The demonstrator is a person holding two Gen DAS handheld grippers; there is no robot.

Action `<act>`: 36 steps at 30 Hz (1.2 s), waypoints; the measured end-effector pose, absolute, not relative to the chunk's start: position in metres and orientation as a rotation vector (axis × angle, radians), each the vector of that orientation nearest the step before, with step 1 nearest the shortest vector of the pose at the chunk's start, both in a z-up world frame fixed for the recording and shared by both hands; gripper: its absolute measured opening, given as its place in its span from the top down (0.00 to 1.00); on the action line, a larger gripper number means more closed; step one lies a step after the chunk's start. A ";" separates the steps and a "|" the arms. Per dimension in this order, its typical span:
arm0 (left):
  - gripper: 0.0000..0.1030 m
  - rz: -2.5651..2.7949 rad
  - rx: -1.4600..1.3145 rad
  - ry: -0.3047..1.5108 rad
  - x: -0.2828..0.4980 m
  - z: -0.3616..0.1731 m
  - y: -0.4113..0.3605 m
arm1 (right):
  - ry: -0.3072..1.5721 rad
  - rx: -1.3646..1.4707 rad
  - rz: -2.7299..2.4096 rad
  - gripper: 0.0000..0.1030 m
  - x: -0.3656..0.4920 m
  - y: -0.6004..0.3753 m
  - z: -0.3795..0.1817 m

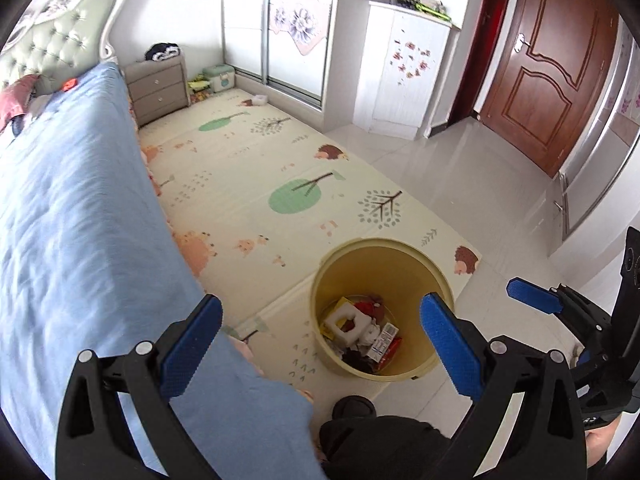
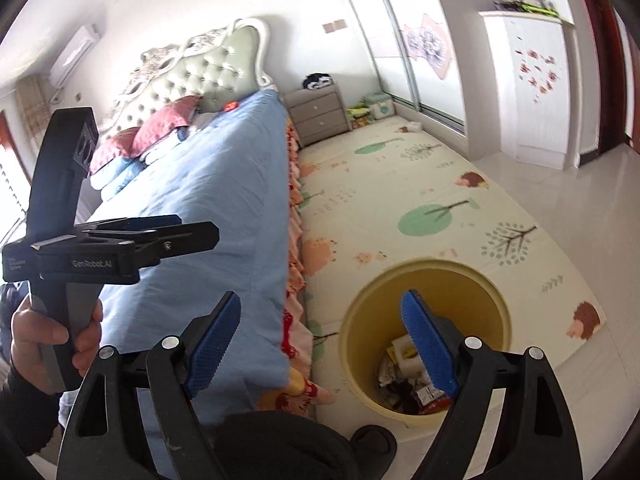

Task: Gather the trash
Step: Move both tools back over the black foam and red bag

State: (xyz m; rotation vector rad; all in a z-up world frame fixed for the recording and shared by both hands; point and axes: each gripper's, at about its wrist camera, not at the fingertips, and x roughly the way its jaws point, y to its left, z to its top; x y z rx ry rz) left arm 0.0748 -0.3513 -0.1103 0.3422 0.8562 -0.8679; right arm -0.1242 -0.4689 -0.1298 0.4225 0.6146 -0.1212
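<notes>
A round yellow bin [image 1: 380,242] stands on the play mat by the bed, also seen in the right wrist view [image 2: 424,266]. Inside it lies trash [image 1: 360,332]: a white foam piece, wrappers, crumpled paper and a red packet [image 2: 434,402]. My left gripper [image 1: 320,308] hangs above and just left of the bin, jaws wide open with nothing between them. My right gripper [image 2: 320,300] is also open and empty, raised above the bin's near left side. Each gripper shows in the other's view: the right one [image 1: 532,296] at the right edge, the left one [image 2: 120,232] held in a hand.
A bed with a blue cover [image 1: 80,220] fills the left side, its corner close to the bin. The patterned play mat [image 1: 256,184] runs to a grey nightstand [image 1: 158,88] and sliding wardrobe. A white cabinet [image 1: 408,72] and brown door [image 1: 548,72] stand far right. The person's dark slipper [image 1: 354,406] is near the bin.
</notes>
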 end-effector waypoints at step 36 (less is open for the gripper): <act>0.04 -0.112 -0.024 0.730 0.216 -0.090 0.108 | 0.918 0.200 0.564 0.48 0.168 -0.102 -0.103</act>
